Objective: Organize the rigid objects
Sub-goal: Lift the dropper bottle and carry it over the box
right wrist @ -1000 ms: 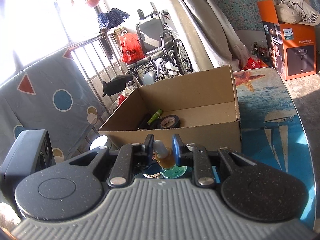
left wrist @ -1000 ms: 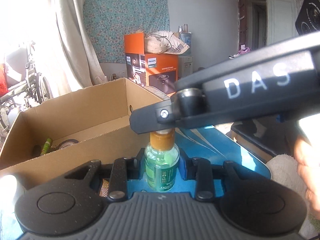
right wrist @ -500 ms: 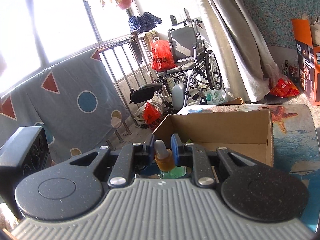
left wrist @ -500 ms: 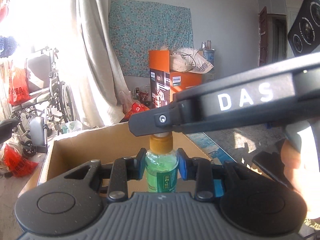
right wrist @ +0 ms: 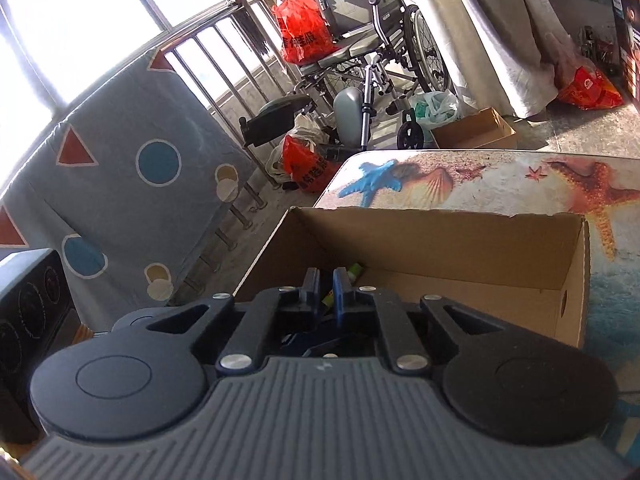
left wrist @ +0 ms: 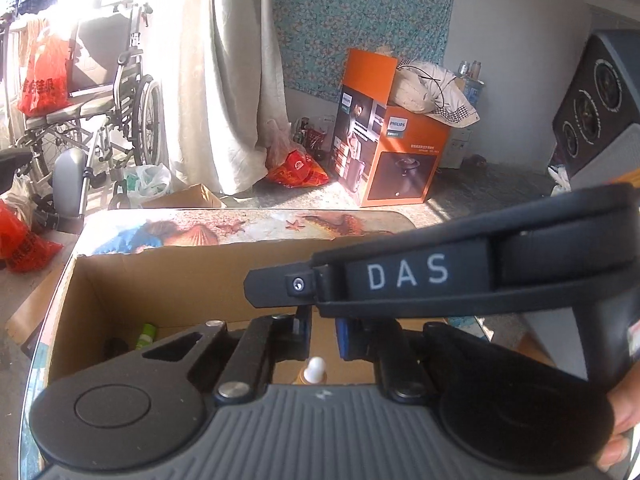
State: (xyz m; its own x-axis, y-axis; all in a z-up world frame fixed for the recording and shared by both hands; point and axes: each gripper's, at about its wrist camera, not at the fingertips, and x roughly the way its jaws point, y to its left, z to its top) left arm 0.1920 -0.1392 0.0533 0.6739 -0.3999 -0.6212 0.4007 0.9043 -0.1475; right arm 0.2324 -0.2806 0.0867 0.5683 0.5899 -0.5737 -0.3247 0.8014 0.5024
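Observation:
An open cardboard box [left wrist: 168,280] [right wrist: 460,240] sits on a table with a seashell print. My left gripper [left wrist: 322,334] hangs over the box, its jaws slightly apart with nothing between them. Just below it a white nozzle on an orange cap, the top of the green bottle [left wrist: 315,370], pokes up inside the box. My right gripper [right wrist: 326,288] is also over the box, jaws nearly closed and empty; its arm marked DAS [left wrist: 408,272] crosses the left wrist view. A green tube [left wrist: 146,334] [right wrist: 354,269] lies in the box.
The seashell table [right wrist: 460,176] extends beyond the box. A wheelchair [left wrist: 92,120] with a red bag stands by the window. An orange Philips carton [left wrist: 396,152] sits on the floor at the back. A black speaker [right wrist: 28,320] stands at left. A small cardboard box [right wrist: 476,134] lies on the floor.
Both grippers moved over the box and let go of the green bottle; it now stands lower, inside the box, clear of the fingers.

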